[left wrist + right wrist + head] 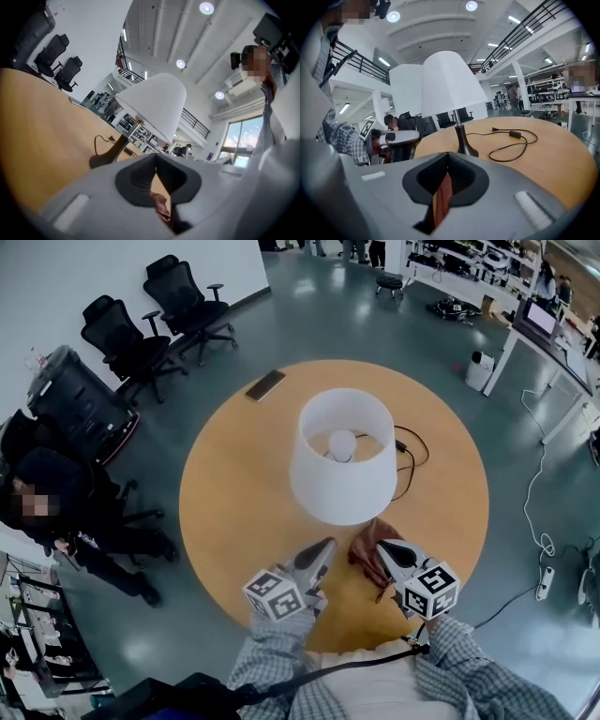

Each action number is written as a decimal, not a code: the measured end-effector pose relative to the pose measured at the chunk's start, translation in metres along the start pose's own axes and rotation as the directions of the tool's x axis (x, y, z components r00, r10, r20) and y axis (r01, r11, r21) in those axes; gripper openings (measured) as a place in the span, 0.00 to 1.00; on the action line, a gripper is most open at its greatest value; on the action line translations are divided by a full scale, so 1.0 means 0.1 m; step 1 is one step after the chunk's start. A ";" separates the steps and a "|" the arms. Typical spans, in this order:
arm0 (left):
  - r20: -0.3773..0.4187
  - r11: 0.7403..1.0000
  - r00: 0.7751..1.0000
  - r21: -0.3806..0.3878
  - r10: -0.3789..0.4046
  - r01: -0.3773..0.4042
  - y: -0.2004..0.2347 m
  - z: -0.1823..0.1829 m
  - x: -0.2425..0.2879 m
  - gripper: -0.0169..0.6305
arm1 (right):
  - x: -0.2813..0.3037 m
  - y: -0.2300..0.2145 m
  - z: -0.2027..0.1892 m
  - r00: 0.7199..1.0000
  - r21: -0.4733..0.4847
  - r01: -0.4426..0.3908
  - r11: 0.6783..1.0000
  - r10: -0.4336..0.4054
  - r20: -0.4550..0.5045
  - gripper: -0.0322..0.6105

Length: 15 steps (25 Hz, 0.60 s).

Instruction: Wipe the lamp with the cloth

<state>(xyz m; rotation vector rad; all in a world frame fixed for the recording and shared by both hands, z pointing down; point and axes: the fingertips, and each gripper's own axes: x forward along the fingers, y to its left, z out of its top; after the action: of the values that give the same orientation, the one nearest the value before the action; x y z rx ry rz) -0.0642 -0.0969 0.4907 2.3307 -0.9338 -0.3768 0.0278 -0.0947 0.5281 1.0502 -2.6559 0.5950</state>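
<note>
Right hand-held gripper (384,547) is clamped shut on the brown cloth (367,549), low over the near tabletop (234,493). Left hand-held gripper (325,547) sits beside it, jaws together; whether it grips anything is unclear. The white-shaded lamp (342,460) stands upright just beyond, with its cord (514,134) looping behind.

Matt surfaces above a glossy floor (309,315).
The lamp (342,474) has a matt white shade and a dark, shiny base; the worktop (234,512) is smooth wood; the cloth (366,545) is ribbed reddish-brown fabric; the right claw (447,174) is matt grey plastic.
</note>
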 end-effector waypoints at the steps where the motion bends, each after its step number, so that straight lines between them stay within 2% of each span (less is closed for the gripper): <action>1: 0.007 1.000 1.000 0.001 0.000 0.000 0.00 0.02 0.00 0.03 | 0.02 0.00 -0.02 1.000 -0.006 -0.010 1.000 0.010 -0.009 0.05; 6: 0.017 1.000 1.000 0.001 -0.025 0.025 -0.02 0.11 0.03 0.03 | 0.11 -0.01 -0.10 0.998 -0.013 -0.045 0.999 0.044 -0.039 0.05; 7: 0.015 0.999 0.999 -0.002 -0.034 0.034 -0.02 0.12 0.04 0.20 | 0.12 -0.02 -0.10 0.998 -0.013 -0.050 0.999 0.050 -0.042 0.05; 8: 0.015 0.999 0.999 -0.003 -0.044 0.044 -0.03 0.13 0.05 0.30 | 0.13 -0.02 -0.09 0.997 -0.015 -0.056 0.998 0.055 -0.046 0.05; 12: 0.045 0.997 0.997 -0.030 -0.065 0.066 -0.13 0.29 0.11 0.37 | 0.15 -0.06 -0.14 0.996 -0.013 -0.070 0.997 0.069 -0.060 0.06; 15: 0.101 0.989 0.988 -0.077 -0.116 0.124 -0.18 0.39 0.23 0.39 | 0.16 -0.08 -0.17 0.994 -0.017 -0.080 0.997 0.078 -0.072 0.05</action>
<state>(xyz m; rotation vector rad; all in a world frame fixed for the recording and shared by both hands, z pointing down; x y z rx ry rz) -0.0560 -0.1188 0.4476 2.3152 -0.8086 -0.5708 0.0227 -0.1024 0.5510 0.9049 -2.6457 0.6080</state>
